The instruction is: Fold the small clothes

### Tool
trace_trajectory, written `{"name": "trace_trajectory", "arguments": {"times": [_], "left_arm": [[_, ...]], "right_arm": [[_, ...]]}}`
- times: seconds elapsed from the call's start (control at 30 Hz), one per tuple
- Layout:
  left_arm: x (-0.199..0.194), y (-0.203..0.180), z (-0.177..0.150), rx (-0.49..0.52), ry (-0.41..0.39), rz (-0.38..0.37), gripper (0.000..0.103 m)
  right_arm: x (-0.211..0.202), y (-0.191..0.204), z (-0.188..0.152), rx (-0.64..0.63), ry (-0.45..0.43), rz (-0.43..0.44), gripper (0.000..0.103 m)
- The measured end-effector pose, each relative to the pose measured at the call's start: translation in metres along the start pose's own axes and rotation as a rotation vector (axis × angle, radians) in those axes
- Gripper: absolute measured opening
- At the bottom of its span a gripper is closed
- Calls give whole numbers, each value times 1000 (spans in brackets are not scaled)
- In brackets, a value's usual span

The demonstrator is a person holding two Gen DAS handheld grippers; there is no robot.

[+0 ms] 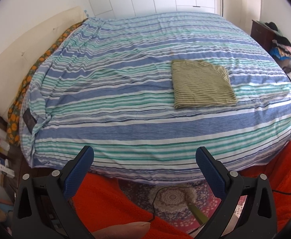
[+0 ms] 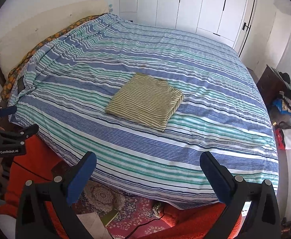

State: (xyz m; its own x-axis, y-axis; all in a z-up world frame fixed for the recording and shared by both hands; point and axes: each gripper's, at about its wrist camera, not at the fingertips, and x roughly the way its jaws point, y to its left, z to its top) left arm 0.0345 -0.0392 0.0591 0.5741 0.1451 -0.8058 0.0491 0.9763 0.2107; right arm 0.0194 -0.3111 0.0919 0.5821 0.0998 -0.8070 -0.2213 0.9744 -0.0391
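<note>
A small olive-and-white striped garment [image 1: 203, 84] lies folded into a flat rectangle on the striped bed cover [image 1: 115, 91]; in the right wrist view the garment [image 2: 145, 101] sits mid-bed. My left gripper [image 1: 144, 155] is open and empty, held over the near edge of the bed, well short of the garment. My right gripper [image 2: 148, 163] is open and empty, also back at the near edge. The left gripper also shows at the left edge of the right wrist view [image 2: 10, 119].
The bed cover [image 2: 205, 119] has blue, green and white stripes. A cream headboard [image 1: 26, 55] is at left. A dark nightstand with piled clothes [image 2: 282, 97] stands at right. White wardrobe doors [image 2: 195, 4] are behind. A patterned rug [image 1: 175, 197] and orange fabric [image 1: 109, 203] lie below.
</note>
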Motion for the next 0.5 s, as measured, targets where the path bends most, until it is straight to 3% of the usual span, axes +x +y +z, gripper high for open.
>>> {"name": "trace_trajectory", "arguments": {"times": [0.1,0.27,0.5], "left_arm": [[-27,25,9,-28,-63,8,102],[-46,41,16,-59,-119,2,102],[2,0,0,-28,13,-67,102]], "right_arm": [[-32,-6,13,2,-75,-17,102],[-67,-14,27,32,-156,36,102],[-10,0,6,13,-18,20,102]]}}
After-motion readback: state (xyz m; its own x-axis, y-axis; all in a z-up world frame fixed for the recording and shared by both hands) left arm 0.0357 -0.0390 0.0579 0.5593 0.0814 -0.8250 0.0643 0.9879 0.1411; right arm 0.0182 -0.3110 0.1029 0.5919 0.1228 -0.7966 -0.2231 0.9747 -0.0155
